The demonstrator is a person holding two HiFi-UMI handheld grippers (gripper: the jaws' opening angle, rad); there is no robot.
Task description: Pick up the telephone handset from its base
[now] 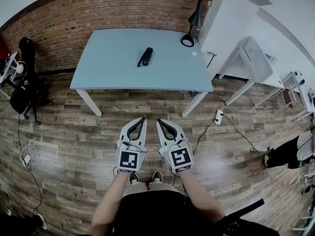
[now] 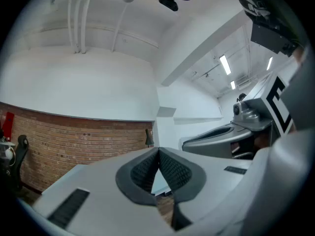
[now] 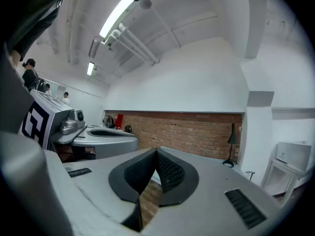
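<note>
A black telephone handset (image 1: 145,56) lies on its base near the middle of the light blue table (image 1: 113,73), far ahead of both grippers. My left gripper (image 1: 141,118) and right gripper (image 1: 160,122) are held side by side over the wooden floor, well short of the table, both pointing towards it. Each is shut with nothing between its jaws. In the left gripper view the left gripper (image 2: 158,151) has its ribbed pads touching, and the right gripper (image 3: 156,152) looks the same in its own view. The phone is hidden in both gripper views.
A black desk lamp (image 1: 192,28) stands at the table's far right corner, against a brick wall (image 1: 98,9). White desks (image 1: 256,58) stand to the right, a black chair (image 1: 24,87) to the left. A power strip (image 1: 218,116) and cables lie on the floor.
</note>
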